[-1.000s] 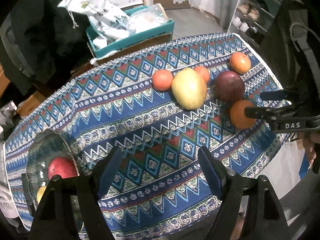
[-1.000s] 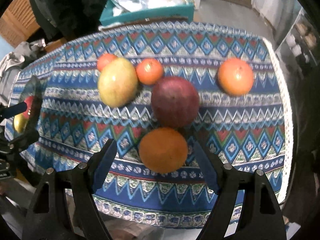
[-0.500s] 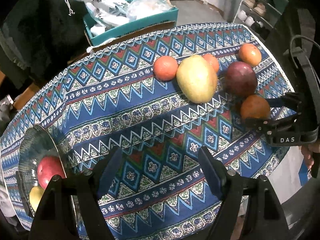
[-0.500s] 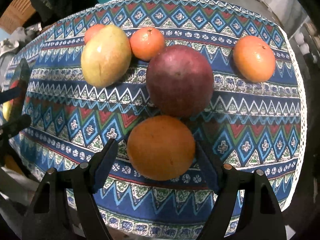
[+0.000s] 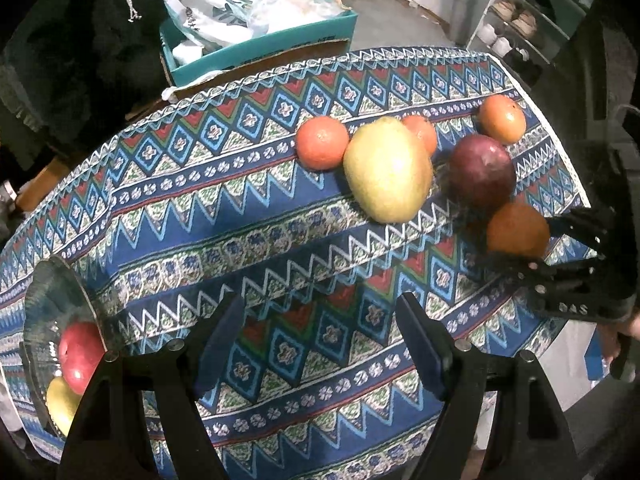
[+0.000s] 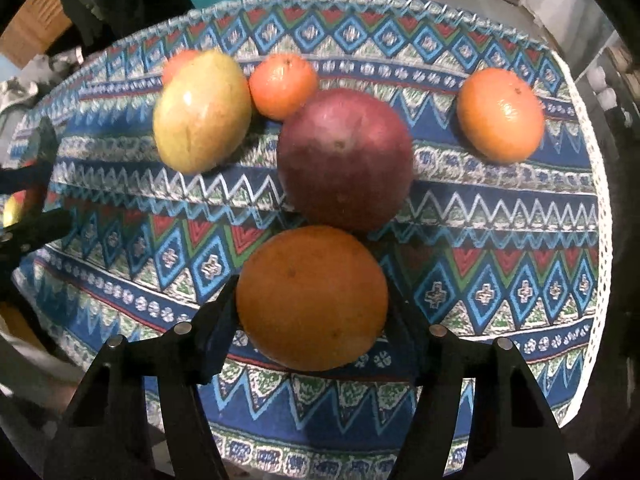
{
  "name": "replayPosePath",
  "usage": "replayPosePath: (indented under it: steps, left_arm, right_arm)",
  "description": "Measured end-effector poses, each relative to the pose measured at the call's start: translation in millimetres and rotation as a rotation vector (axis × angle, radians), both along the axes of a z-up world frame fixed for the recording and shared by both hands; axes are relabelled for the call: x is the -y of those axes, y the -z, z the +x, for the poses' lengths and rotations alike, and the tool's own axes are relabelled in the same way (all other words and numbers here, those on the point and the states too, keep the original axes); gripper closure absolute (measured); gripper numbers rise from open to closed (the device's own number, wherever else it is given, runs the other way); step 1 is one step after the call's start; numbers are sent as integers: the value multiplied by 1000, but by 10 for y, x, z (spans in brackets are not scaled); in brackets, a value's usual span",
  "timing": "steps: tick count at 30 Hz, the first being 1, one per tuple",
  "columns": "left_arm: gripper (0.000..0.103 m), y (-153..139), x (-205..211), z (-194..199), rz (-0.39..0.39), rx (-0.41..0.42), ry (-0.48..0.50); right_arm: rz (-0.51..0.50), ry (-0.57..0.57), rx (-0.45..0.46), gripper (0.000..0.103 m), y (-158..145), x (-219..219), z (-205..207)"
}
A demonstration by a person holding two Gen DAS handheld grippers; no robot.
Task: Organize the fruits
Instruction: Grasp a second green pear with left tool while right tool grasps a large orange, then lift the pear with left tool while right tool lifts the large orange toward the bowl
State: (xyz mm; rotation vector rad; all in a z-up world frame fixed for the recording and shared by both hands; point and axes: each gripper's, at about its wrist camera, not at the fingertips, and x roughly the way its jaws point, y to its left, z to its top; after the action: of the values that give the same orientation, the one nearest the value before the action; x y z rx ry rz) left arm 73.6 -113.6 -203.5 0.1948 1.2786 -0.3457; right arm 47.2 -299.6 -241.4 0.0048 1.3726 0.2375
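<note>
Fruits lie on a patterned blue tablecloth (image 5: 248,240). A large orange (image 6: 312,298) sits between the fingers of my right gripper (image 6: 310,312), whose jaws stand open around it, close to its sides; the same orange shows in the left wrist view (image 5: 518,230). Behind it lie a dark red fruit (image 6: 346,160), a yellow-green mango (image 6: 202,112), a small orange (image 6: 284,84) and another orange (image 6: 500,114) at right. My left gripper (image 5: 320,344) is open and empty above the cloth. A glass bowl (image 5: 44,304) at left holds a red apple (image 5: 80,356) and a yellow fruit (image 5: 60,402).
A teal box (image 5: 260,46) with plastic bags stands beyond the table's far edge. A shelf with shoes (image 5: 520,20) is at the back right. The table's right edge (image 6: 600,200) is near the fruits.
My right gripper has moved forward, so the large orange now sits between its fingers. The left gripper has shifted slightly; the fruits appear closer in its view.
</note>
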Motion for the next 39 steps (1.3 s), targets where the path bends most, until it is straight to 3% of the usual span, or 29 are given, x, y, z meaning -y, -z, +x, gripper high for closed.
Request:
replayPosePath:
  steps: [12,20,39]
  left_arm:
    - [23,-39,252,365,-58,0,-35]
    - [23,69,439,536,-63,-24,-51]
    - [20,443,716,800,-79,-117,-78]
  right_arm:
    - [17,76,168,36,-618,341,50]
    - [5,124,211,36,-619,399,231]
    - [33,201,214,36,-528,663,353]
